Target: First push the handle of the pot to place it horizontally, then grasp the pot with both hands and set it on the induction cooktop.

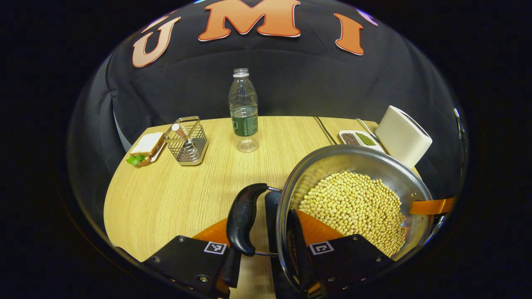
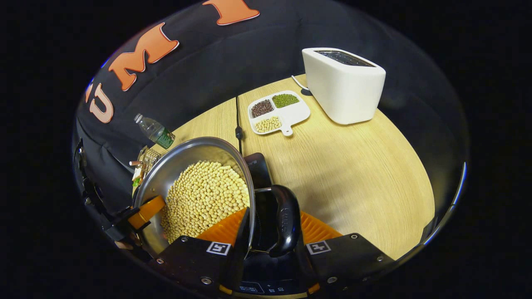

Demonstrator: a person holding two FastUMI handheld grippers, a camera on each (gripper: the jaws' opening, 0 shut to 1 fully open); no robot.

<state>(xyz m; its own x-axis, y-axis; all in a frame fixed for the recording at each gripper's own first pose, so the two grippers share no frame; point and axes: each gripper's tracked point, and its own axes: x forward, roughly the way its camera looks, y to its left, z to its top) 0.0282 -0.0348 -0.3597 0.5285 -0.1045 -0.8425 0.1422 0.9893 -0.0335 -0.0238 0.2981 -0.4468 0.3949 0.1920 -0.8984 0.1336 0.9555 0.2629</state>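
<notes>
A steel pot (image 1: 353,160) full of pale soybeans (image 1: 357,207) sits over the black induction cooktop (image 2: 257,166); whether it rests on the cooktop or hangs just above it, I cannot tell. My left gripper (image 1: 259,220) is shut on the pot's black side handle (image 1: 245,216), one finger outside the handle and the other inside the pot wall. At the opposite side my right gripper (image 2: 276,218) is shut on the other black handle (image 2: 286,220) in the same way. Each gripper shows across the pot in the other's view: the right gripper (image 1: 432,206) and the left gripper (image 2: 143,214).
On the wooden table (image 2: 353,174) stand a white toaster (image 2: 343,85) and a divided dish of beans (image 2: 278,110) at the back right. A water bottle (image 1: 244,110), a wire basket (image 1: 187,141) and a sandwich (image 1: 145,149) stand at the back left. A black cable (image 2: 238,124) runs back from the cooktop.
</notes>
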